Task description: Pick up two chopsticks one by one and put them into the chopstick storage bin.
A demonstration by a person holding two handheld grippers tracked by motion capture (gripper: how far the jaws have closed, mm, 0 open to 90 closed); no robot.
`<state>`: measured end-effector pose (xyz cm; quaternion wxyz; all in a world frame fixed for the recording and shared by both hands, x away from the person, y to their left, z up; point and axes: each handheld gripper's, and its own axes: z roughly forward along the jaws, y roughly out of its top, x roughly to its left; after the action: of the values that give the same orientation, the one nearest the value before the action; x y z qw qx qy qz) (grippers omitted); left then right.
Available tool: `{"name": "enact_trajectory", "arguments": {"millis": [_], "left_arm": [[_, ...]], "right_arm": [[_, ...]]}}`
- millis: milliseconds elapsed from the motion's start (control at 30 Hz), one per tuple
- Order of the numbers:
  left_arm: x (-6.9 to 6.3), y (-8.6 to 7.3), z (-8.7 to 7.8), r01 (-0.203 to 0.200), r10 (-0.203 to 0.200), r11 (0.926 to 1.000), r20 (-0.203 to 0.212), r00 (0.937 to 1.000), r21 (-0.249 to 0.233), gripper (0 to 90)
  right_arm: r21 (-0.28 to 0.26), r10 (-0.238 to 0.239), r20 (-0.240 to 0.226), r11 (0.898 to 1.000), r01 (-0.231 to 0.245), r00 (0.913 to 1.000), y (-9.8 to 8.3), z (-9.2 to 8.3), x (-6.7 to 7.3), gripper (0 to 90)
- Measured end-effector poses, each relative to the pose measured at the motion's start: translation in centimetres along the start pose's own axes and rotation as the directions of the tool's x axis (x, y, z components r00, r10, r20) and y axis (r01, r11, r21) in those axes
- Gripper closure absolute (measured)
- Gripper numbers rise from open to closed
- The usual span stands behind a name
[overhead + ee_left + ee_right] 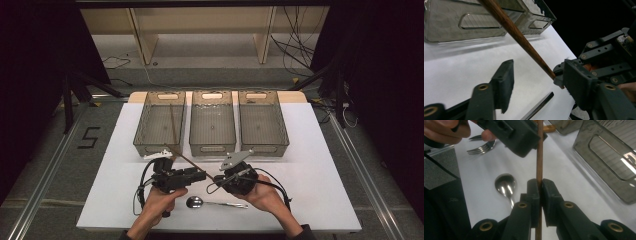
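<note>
Three ribbed, smoky clear plastic bins (pixel 212 122) line the white table's (pixel 320 165) far edge. Near its front edge, my right gripper (pixel 539 185) clamps a slim, round brown wooden chopstick (pixel 539 157). My left gripper (pixel 536 77) stands partly open around the stick, pads clear. A glossy steel spoon (pixel 196 202) lies below.

Three bins (pixel 212 122) wall off the far side; spoon (pixel 215 202) lies close below, apparently clear around.
</note>
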<state>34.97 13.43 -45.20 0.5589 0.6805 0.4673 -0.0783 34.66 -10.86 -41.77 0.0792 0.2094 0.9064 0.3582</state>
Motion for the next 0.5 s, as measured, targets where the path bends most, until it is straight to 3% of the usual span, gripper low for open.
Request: {"name": "enact_trajectory", "arguments": {"millis": [500], "left_arm": [[0.25, -0.22, 0.17, 0.020, -0.019, 0.9997, 0.059, 0.9981, -0.013, 67.4]], "right_arm": [[-0.004, -0.008, -0.011, 1.000, 0.008, 0.9999, 0.05, 0.43, 0.63, 85.1]]}}
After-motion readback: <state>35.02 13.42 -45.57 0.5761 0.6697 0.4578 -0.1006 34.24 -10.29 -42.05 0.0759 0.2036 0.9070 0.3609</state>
